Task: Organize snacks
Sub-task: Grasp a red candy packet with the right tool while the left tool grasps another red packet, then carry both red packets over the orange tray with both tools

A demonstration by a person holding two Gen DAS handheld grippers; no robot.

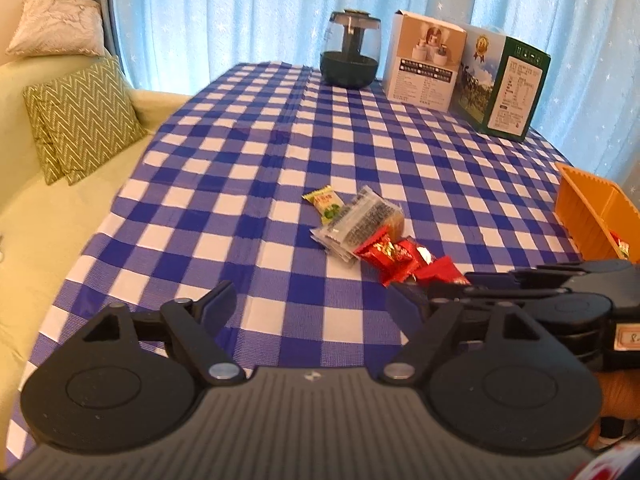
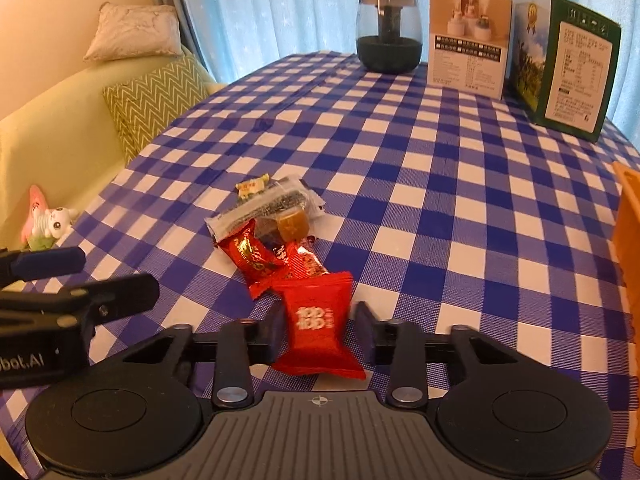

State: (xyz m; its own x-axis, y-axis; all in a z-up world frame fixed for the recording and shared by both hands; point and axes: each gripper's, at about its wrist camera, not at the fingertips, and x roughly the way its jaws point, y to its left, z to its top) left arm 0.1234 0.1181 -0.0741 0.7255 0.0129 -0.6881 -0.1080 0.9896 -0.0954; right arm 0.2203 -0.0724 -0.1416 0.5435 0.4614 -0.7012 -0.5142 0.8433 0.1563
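A table under a blue-and-white checked cloth (image 2: pixel 440 208) stands before pale blue curtains, with a green sofa along its left edge. Nearest in the right wrist view, the right gripper (image 2: pixel 318 330) is clamped on a red foil snack packet with white print (image 2: pixel 316 320), pads pressing both its sides near the table's near edge. Just beyond it lie two more red foil packets (image 2: pixel 256 256), then one clear packet with a brown cake (image 2: pixel 276 208) and one small yellow-green packet (image 2: pixel 251 188), all bunched together mid-table. The left gripper (image 1: pixel 308 304) hangs with jaws wide apart over bare cloth, nothing between them. Only the left view shows the orange plastic bin's (image 1: pixel 588 208) slotted interior at the right edge; only the right view shows a small plush toy (image 2: pixel 48 220) on the sofa. At the far edge stand one dark glass jar (image 2: pixel 388 32) and two cardboard boxes (image 2: pixel 468 36).
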